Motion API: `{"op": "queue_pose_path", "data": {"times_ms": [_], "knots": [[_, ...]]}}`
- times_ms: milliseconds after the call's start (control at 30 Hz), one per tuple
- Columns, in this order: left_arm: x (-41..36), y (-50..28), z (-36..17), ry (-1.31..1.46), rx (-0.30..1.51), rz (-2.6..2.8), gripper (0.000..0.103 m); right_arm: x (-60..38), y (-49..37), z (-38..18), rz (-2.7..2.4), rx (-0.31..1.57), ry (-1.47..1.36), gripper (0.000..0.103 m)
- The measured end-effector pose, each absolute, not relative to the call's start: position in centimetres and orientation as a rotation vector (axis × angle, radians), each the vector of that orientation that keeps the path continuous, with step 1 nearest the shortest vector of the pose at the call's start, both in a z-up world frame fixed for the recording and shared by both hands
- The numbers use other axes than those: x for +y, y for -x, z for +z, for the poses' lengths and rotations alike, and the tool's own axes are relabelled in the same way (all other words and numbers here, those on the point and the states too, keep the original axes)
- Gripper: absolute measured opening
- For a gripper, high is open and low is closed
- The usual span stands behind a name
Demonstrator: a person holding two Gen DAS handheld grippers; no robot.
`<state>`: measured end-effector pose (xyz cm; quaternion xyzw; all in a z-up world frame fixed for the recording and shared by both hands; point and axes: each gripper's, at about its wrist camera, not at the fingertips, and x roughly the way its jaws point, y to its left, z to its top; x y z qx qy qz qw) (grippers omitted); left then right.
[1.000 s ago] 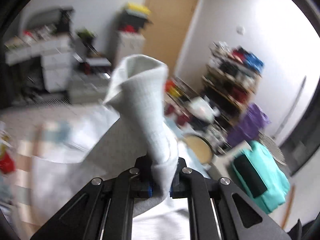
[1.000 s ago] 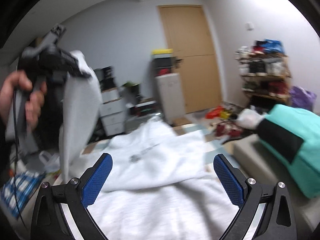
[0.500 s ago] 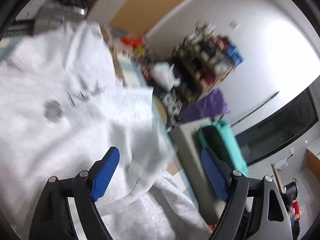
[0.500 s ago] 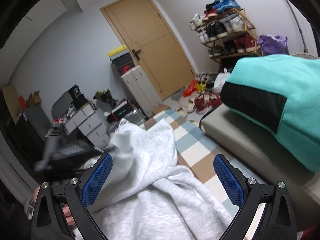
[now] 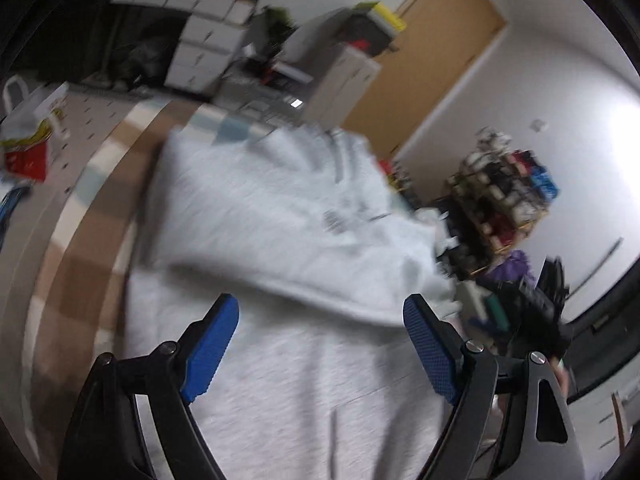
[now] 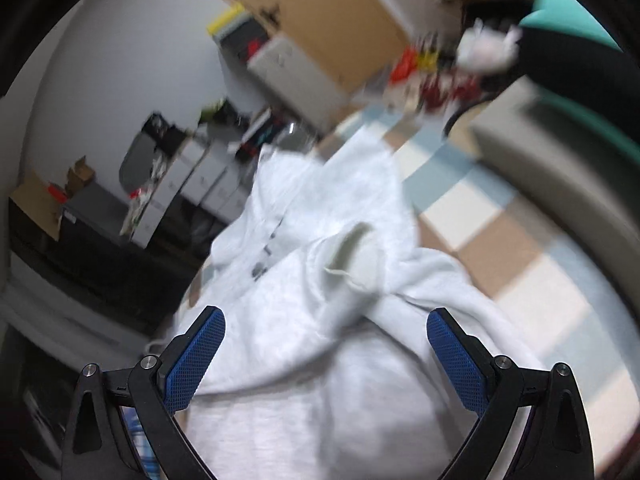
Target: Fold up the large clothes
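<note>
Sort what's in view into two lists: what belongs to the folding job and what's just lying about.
Job:
- grey garment
- left gripper, open
- right gripper, open

Lying about:
- checked rug
- teal cushion
- shoe rack
- drawers
- door

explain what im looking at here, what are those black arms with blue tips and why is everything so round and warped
These are two hand-held grippers, not a robot: a person carries one in each hand. Each has a fisheye camera looking forward along its two fingers, which bends the room into a circle.

One picture is from the left gripper, the other from the right gripper. The blue tips are the gripping pads.

Below both lies a light grey sweatshirt, partly folded over itself, on a checked rug. It looks like a hoodie, but blur makes that uncertain.

Both grippers stand open, with nothing held. The left one's jaws have just been opening, and nothing is between them.
</note>
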<state>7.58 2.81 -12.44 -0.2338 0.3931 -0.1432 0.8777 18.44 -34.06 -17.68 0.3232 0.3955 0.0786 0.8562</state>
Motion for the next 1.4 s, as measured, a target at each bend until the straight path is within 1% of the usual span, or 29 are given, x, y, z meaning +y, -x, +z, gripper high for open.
{"op": "queue_pose_path", "data": {"times_ms": [33, 67, 133, 167, 233, 267, 300, 333, 367, 500, 567, 700, 733, 767, 800, 900, 933, 967, 1033, 1067, 1100, 1133, 1167, 1267, 1300, 1333, 1367, 1400], "knots": [[3.2, -8.3, -12.7, 0.489, 0.837, -0.304, 0.081, -33.9, -20.6, -17.7, 0.132, 0.886, -0.636, 0.100], [3.3, -8.8, -13.1, 0.484, 0.843, -0.297, 0.081, -33.9, -21.6, -17.7, 0.108, 0.897, -0.620, 0.096], [3.8, -9.2, -13.1, 0.477, 0.863, -0.258, 0.081, -33.6, -24.3, -17.8, 0.098, 0.935, -0.581, 0.096], [3.8, -9.5, -13.2, 0.477, 0.877, -0.257, 0.081, -33.1, -25.6, -18.2, 0.120, 0.977, -0.567, 0.091], [4.3, -9.7, -13.5, 0.487, 0.888, -0.241, 0.081, -31.6, -27.4, -19.1, 0.170, 1.075, -0.507, 0.054], [5.1, -9.6, -13.3, 0.489, 0.893, -0.228, 0.081, -30.7, -27.8, -19.3, 0.187, 1.113, -0.456, 0.022], [5.2, -9.7, -13.5, 0.497, 0.901, -0.214, 0.081, -29.5, -28.0, -19.4, 0.211, 1.137, -0.389, 0.010], [6.0, -9.5, -13.5, 0.503, 0.912, -0.208, 0.081, -28.3, -27.9, -19.1, 0.219, 1.131, -0.314, 0.005], [5.9, -9.9, -13.9, 0.505, 0.933, -0.185, 0.081, -27.7, -27.8, -18.7, 0.213, 1.110, -0.263, 0.003], [8.0, -9.7, -14.9, 0.481, 0.991, -0.114, 0.081, -25.9, -27.5, -14.8, 0.214, 0.977, -0.079, 0.002], [8.4, -10.1, -15.4, 0.468, 1.001, -0.087, 0.081, -25.9, -27.9, -12.2, 0.183, 0.877, -0.003, 0.002], [9.1, -9.9, -15.6, 0.466, 1.013, -0.056, 0.081, -27.7, -28.7, -8.9, 0.079, 0.722, 0.025, 0.002], [9.1, -10.0, -15.7, 0.463, 1.016, -0.047, 0.081, -28.3, -29.1, -9.0, 0.061, 0.714, 0.021, 0.002], [9.1, -10.0, -15.8, 0.456, 1.018, -0.035, 0.081, -28.7, -29.8, -9.7, 0.041, 0.734, 0.034, 0.002], [9.0, -10.1, -15.8, 0.449, 1.020, -0.029, 0.081, -29.3, -30.9, -11.2, 0.026, 0.795, 0.045, 0.002], [8.7, -10.7, -15.9, 0.411, 1.013, -0.007, 0.081, -30.0, -33.3, -17.4, 0.001, 1.030, 0.061, 0.002], [8.5, -11.0, -15.8, 0.400, 1.009, -0.009, 0.081, -29.8, -34.0, -19.1, -0.004, 1.081, 0.082, 0.002], [8.4, -11.2, -15.8, 0.395, 1.007, -0.015, 0.081, -29.8, -34.2, -19.9, -0.011, 1.094, 0.093, 0.006], [8.3, -11.6, -15.5, 0.410, 0.991, -0.043, 0.081, -30.0, -34.0, -20.1, -0.009, 1.084, 0.097, 0.007], [8.2, -11.9, -15.4, 0.420, 0.984, -0.063, 0.081, -30.3, -33.8, -19.6, -0.011, 1.070, 0.100, 0.018], [8.1, -12.2, -15.1, 0.434, 0.974, -0.080, 0.081, -30.5, -33.6, -18.9, -0.036, 1.049, 0.104, 0.035], [8.1, -12.6, -14.7, 0.458, 0.952, -0.109, 0.081, -30.9, -33.0, -17.6, -0.057, 1.013, 0.092, 0.041], [7.9, -13.1, -14.4, 0.463, 0.932, -0.133, 0.081, -30.9, -32.7, -16.7, -0.057, 0.984, 0.080, 0.044], [6.8, -14.8, -13.4, 0.458, 0.868, -0.218, 0.081, -29.5, -31.0, -12.9, -0.027, 0.841, 0.116, 0.043], [6.4, -14.9, -13.4, 0.448, 0.861, -0.237, 0.081, -28.7, -30.6, -12.0, -0.005, 0.802, 0.125, 0.046], [5.7, -15.4, -13.7, 0.433, 0.858, -0.282, 0.081, -27.7, -30.2, -11.4, 0.017, 0.770, 0.125, 0.050], [5.1, -15.9, -14.2, 0.419, 0.872, -0.316, 0.081, -26.9, -30.0, -10.8, 0.055, 0.744, 0.113, 0.062], [4.8, -16.2, -14.7, 0.410, 0.888, -0.327, 0.081, -25.8, -29.8, -10.4, 0.118, 0.732, 0.089, 0.069]]}}
